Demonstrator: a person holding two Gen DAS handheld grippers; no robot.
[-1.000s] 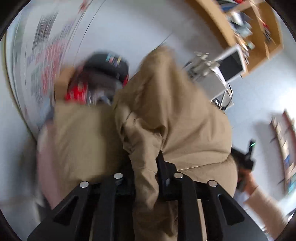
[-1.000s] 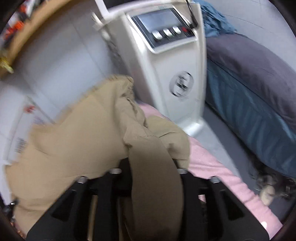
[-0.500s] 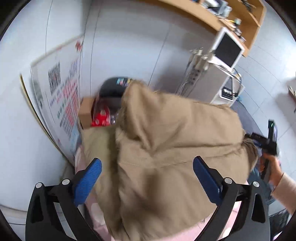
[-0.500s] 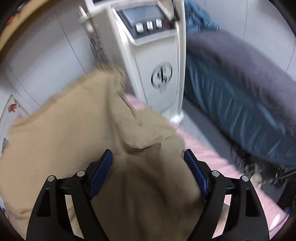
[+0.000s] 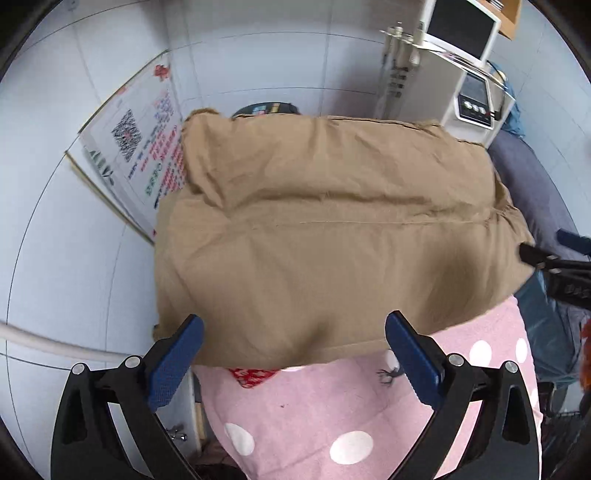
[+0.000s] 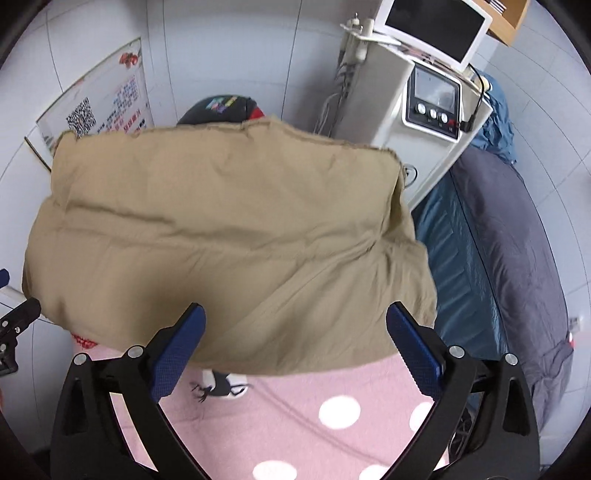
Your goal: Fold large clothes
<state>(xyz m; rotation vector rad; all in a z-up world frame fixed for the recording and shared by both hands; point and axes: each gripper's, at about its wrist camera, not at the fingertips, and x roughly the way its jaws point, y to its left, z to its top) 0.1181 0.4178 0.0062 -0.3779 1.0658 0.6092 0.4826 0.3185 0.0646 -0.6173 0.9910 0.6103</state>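
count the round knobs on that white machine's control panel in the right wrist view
3, in a row under the small screen of the white machine: left knob, middle knob, right knob. None look hidden.

One tan garment (image 5: 332, 229), folded, is seen on one pink polka-dot cover (image 5: 332, 417). Two grippers are counted: the left gripper (image 5: 293, 354) and the right gripper (image 6: 295, 350), each with two blue-padded fingers (image 6: 177, 350) spread wide. One white machine (image 6: 406, 122) with one screen (image 6: 436, 26) and three round knobs (image 6: 432, 112) is seen at far right. One printed poster (image 5: 144, 158) is seen at far left, and one dark cap (image 6: 221, 109) beyond the garment.
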